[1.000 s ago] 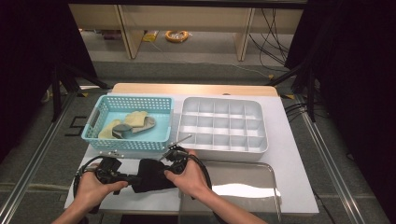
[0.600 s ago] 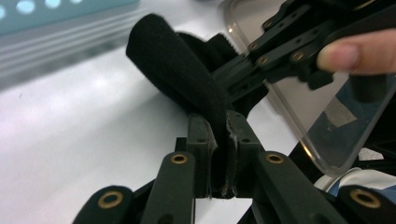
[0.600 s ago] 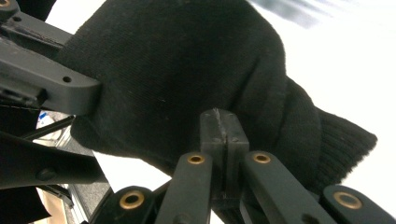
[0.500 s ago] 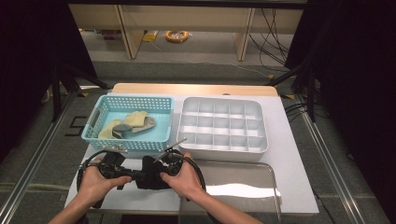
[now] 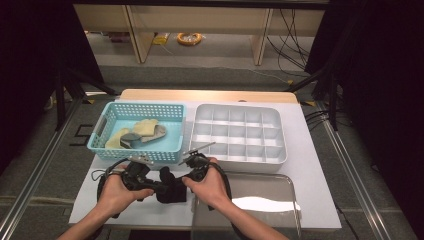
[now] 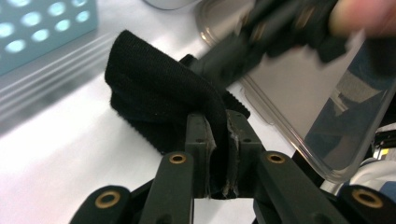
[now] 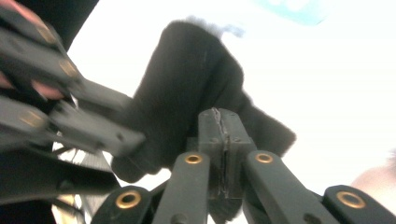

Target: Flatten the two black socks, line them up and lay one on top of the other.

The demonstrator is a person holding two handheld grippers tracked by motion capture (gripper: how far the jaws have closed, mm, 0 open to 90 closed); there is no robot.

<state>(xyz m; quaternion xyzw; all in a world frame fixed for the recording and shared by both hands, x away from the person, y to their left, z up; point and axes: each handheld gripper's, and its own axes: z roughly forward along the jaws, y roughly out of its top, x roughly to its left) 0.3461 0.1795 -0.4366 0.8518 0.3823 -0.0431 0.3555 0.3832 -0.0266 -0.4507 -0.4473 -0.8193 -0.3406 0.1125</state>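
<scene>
- Black sock (image 5: 170,186), bunched and doubled over between my two grippers, sits at the near edge of the white table (image 5: 310,170), just in front of the blue basket (image 5: 137,150) and beside the left rim of the steel tray (image 5: 287,192).
- In the left gripper view the sock (image 6: 159,100) is pinched at one folded edge: my left gripper (image 6: 219,140) has its jaws clamped on the cloth, a thick fold squeezed between the pads.
- In the right gripper view my right gripper (image 7: 223,140) has its jaws nearly together on the other end of the sock (image 7: 196,79); they have just been easing apart a little, yet dark cloth sits between the pads and I judge the grip to hold.
- From above, left gripper (image 5: 152,184) and right gripper (image 5: 186,181) face each other close, the sock gathered short between them; this reads to me as the folding step, the two ends brought together.
- Next move, as I judge it: one grip must take both layers so that the other can let go, then the folded sock must be carried clear of the tray rim toward a cell of the white divided box (image 5: 240,135).
- The risk I see is the fold springing open if the right jaws loosen further before the left holds both layers.
- Pale socks (image 5: 135,132) lie in the basket, waiting.
</scene>
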